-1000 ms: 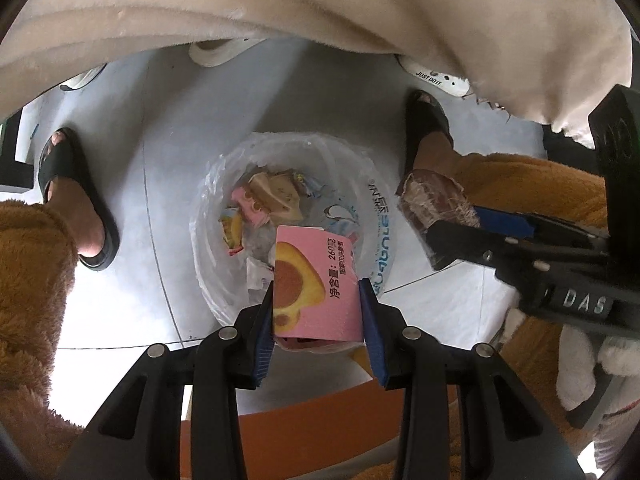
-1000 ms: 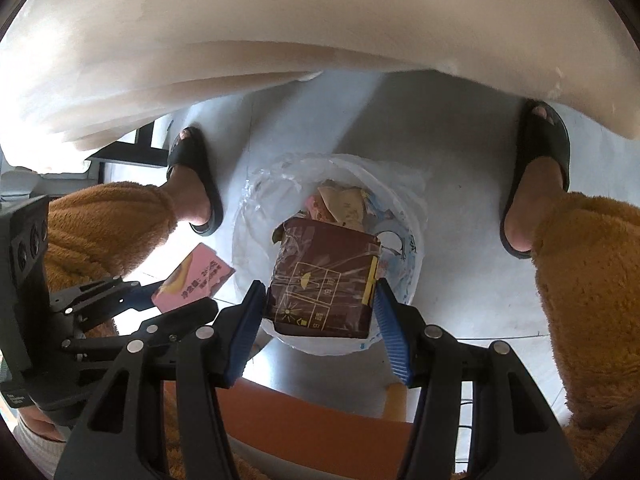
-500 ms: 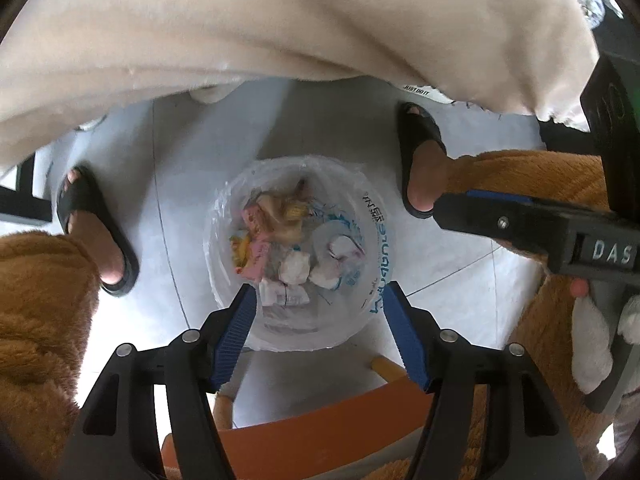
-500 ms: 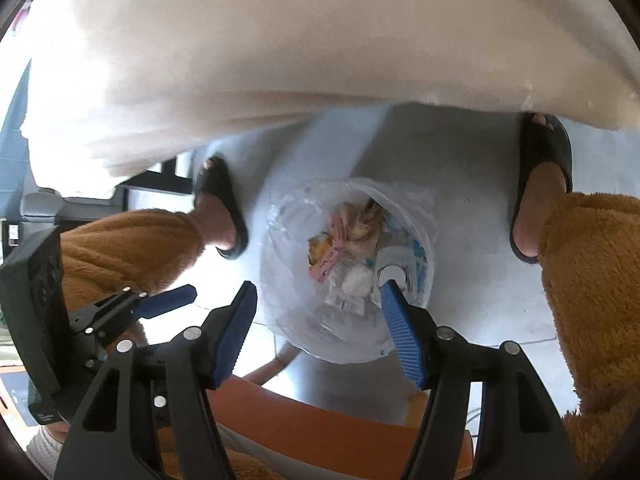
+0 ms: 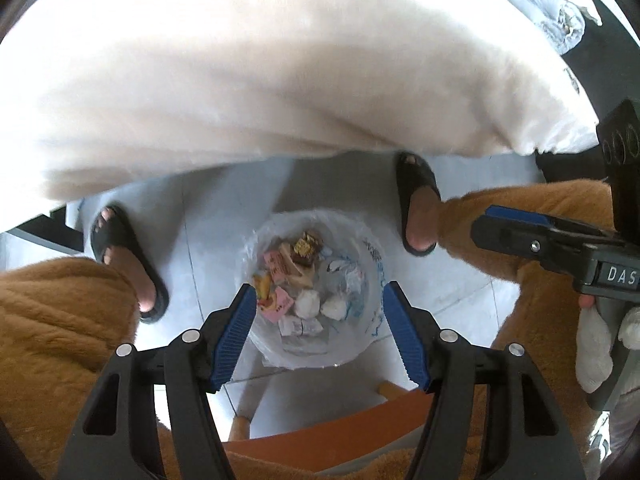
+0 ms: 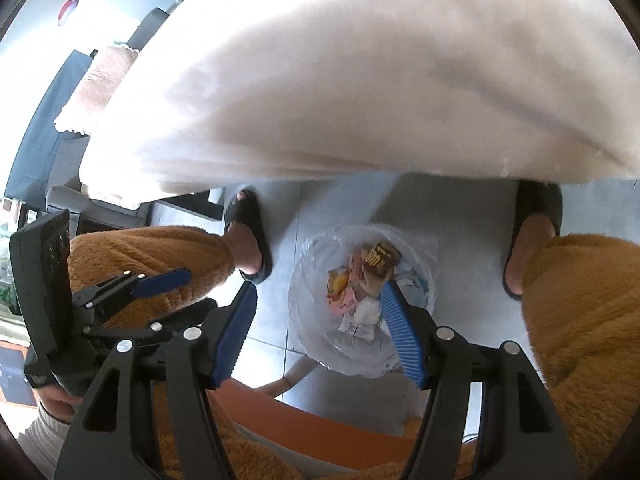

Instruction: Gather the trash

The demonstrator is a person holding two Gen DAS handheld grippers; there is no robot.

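- Clear plastic lines a round white trash bin that stands on the grey tiled floor, in the lower middle of the left wrist view, between two feet in black slippers.
- Inside the bin lies mixed trash: a pink wrapper with a yellow picture at the left, a brown wrapper with gold print toward the top, and crumpled white tissues lower down.
- The left gripper fills the bottom of its own view, pointing steeply down over the bin. Its blue pads are spread apart with nothing between them; the bin's contents show through the gap.
- The right gripper sits at the bottom of the right wrist view, also aimed down, with its blue pads spread and empty. The bin appears just right of centre, partly behind the right-hand pad.
- In the left wrist view, the right gripper's black body enters from the right edge, held by a hand in a white glove.
- Fuzzy orange-brown trouser legs frame the bin on both sides.
- A cream blanket covers the whole upper half of both views.
- An orange chair seat edges the bottom centre, with a wooden leg showing below the bin.
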